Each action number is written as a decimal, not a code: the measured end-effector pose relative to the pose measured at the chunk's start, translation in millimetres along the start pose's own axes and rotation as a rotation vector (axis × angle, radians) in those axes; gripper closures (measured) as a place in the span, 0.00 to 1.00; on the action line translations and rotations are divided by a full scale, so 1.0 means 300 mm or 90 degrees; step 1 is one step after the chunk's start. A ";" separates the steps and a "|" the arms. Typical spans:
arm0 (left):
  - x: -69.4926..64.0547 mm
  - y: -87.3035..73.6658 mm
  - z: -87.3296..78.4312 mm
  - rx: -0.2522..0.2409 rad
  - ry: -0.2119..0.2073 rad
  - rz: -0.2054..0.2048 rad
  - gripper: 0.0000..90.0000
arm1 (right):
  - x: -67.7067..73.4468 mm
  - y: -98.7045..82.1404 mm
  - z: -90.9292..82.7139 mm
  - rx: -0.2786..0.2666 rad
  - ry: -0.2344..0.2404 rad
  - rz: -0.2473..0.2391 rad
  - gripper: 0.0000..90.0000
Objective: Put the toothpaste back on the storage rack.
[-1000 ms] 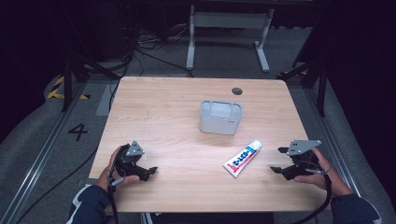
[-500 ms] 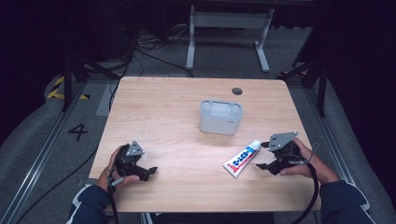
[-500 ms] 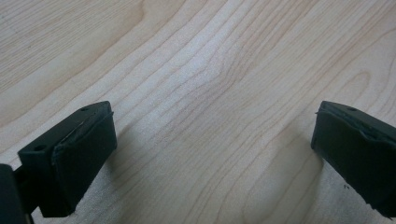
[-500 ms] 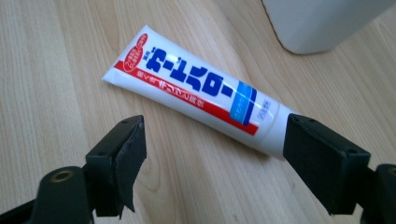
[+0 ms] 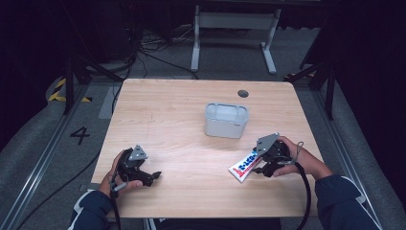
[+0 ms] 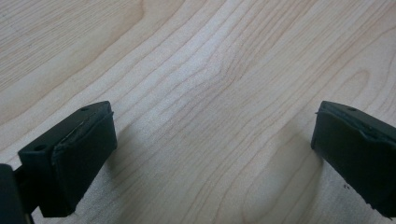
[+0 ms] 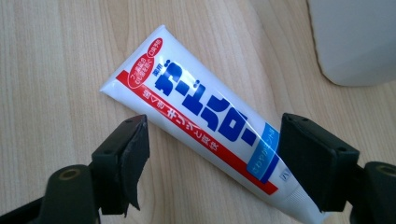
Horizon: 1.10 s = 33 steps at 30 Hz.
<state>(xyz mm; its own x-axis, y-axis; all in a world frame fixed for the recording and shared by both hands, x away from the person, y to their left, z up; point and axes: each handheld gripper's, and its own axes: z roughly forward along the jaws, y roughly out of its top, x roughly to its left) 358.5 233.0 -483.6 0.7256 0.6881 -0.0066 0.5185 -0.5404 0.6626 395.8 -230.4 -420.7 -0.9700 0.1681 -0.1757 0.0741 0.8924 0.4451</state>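
A white toothpaste tube [image 5: 244, 165] with red and blue lettering lies flat on the wooden table [image 5: 182, 115], right of centre near the front. My right gripper [image 5: 261, 168] hovers at its right end, open, and in the right gripper view the tube [image 7: 201, 116] lies slantwise between the two black jaws without being squeezed. My left gripper [image 5: 154, 176] rests open near the front left of the table, with only bare wood [image 6: 210, 93] between its jaws.
A pale grey box-shaped container [image 5: 226, 120] stands upright in the middle of the table, behind the tube; its corner [image 7: 355, 42] appears at the top right of the right gripper view. A dark round hole [image 5: 243, 93] marks the table's far side.
My right gripper has moved left from the table's right edge to the tube, and its jaws now straddle it. The left gripper and the tube have not moved.
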 end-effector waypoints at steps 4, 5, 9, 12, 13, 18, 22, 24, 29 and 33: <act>-0.003 -0.002 -0.001 -0.001 0.001 -0.007 0.01 | 0.001 0.021 0.030 0.033 0.014 -0.026 0.30; -0.003 -0.002 -0.002 -0.001 0.001 -0.006 0.01 | 0.001 0.025 0.036 0.040 0.013 -0.038 0.30; -0.004 -0.003 -0.002 -0.001 0.001 -0.008 0.01 | 0.000 0.046 0.046 0.054 0.014 -0.052 0.31; -0.004 -0.003 -0.002 -0.001 0.001 -0.008 0.01 | 0.005 0.061 0.058 0.070 0.020 -0.069 0.30; -0.004 -0.003 -0.001 -0.002 0.001 -0.008 0.01 | 0.006 0.068 0.063 0.075 0.021 -0.078 0.30; -0.003 -0.003 -0.002 -0.001 0.002 -0.006 0.01 | 0.009 0.104 0.094 0.113 0.036 -0.101 0.27; -0.002 -0.005 -0.003 -0.003 0.001 -0.004 0.01 | 0.012 0.125 0.112 0.127 0.060 -0.114 0.25; -0.003 -0.005 -0.003 -0.003 0.001 -0.004 0.01 | 0.013 0.135 0.122 0.136 0.073 -0.116 0.24; -0.003 -0.005 -0.003 -0.002 0.002 -0.004 0.01 | 0.008 0.138 0.151 0.169 0.078 -0.128 0.32; -0.002 -0.005 -0.003 -0.003 0.001 -0.004 0.01 | -0.004 0.138 0.160 0.168 0.086 -0.121 0.33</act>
<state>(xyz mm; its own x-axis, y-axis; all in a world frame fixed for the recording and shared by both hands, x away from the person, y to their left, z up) 356.9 233.7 -484.0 0.7218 0.6920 -0.0094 0.5205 -0.5339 0.6663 411.2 -173.6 -444.1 -0.9927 -0.0521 -0.1085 -0.0701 0.9830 0.1696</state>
